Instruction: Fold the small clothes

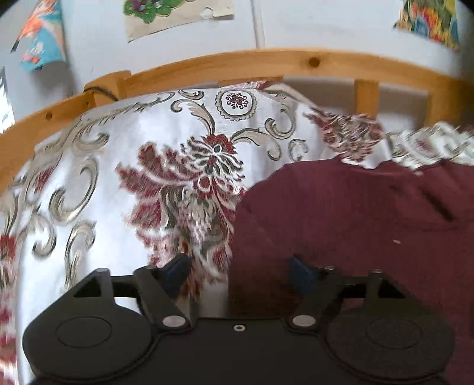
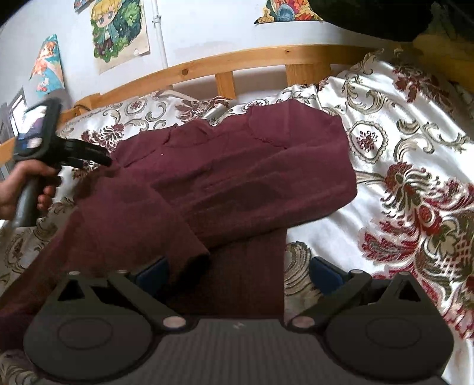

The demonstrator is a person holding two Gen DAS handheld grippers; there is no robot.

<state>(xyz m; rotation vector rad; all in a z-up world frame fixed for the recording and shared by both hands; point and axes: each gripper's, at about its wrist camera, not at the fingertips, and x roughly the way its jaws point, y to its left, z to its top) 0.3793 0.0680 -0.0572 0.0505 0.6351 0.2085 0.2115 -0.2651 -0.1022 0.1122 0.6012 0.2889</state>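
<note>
A maroon sweater (image 2: 237, 177) lies on the floral bedspread (image 2: 414, 148), one sleeve folded across its body. My right gripper (image 2: 238, 271) is open, its blue-padded fingers on either side of the sweater's near hem and sleeve end. My left gripper (image 1: 238, 271) is open over the sweater's left edge (image 1: 340, 222); one finger is over the bedspread (image 1: 118, 177), the other over the cloth. The left gripper also shows in the right wrist view (image 2: 103, 158), held by a hand at the sweater's far left edge.
A wooden bed rail (image 2: 251, 59) runs along the back against a white wall with posters (image 2: 118, 32). A dark object (image 2: 385, 17) sits at the top right. The bedspread stretches to the right of the sweater.
</note>
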